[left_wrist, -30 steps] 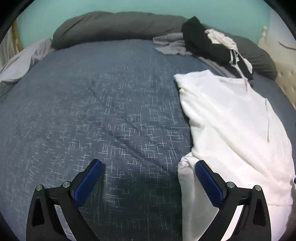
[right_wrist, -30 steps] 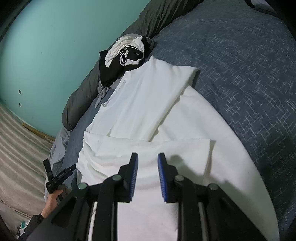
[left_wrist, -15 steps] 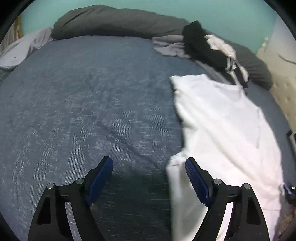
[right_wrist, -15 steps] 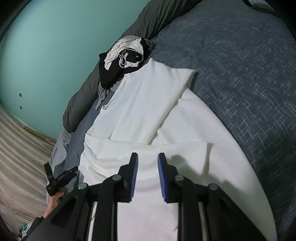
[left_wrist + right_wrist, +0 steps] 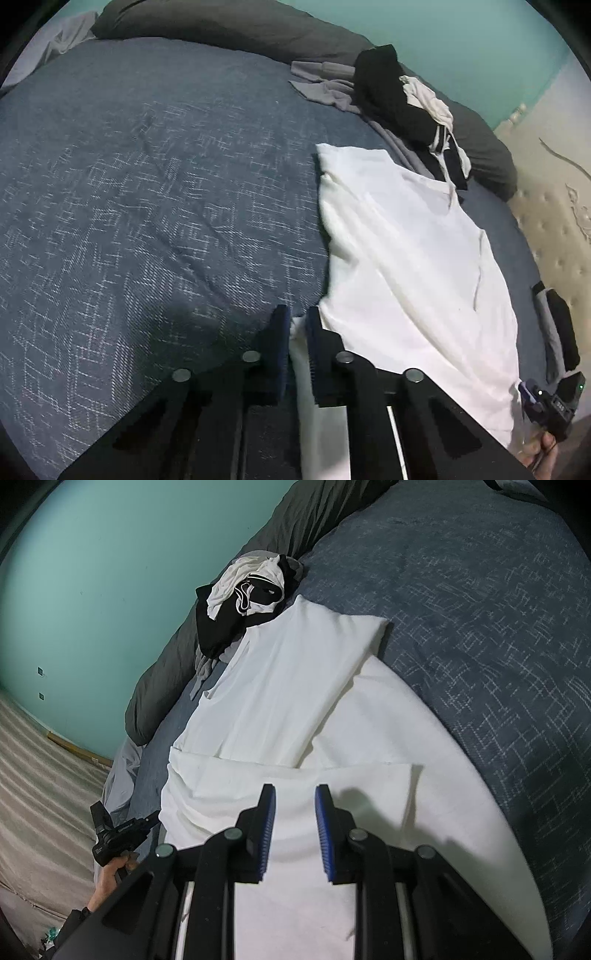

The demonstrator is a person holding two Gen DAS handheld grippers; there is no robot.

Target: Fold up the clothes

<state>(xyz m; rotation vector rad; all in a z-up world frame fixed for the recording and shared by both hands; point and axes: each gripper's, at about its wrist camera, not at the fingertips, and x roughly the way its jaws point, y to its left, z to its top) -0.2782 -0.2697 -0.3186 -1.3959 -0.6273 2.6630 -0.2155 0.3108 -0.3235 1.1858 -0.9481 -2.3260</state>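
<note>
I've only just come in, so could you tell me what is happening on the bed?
A person is folding a white shirt spread on the blue bedspread, with a tool in each hand. The left tool is closing, with the shirt's edge between its jaws. The right tool hovers part-open over a folded-in part. A clothes pile lies beyond.

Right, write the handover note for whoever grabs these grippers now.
Left gripper: jaws closing on the near edge of the white shirt, cloth between the pads.
Right gripper: narrow gap, over the shirt's folded part, pads not gripping cloth.
Shirt lies on the blue bedspread; one sleeve already folded in.
Unfolded clothes pile waits by the dark pillow.
Left: finish folding the shirt, then the pile.
</note>
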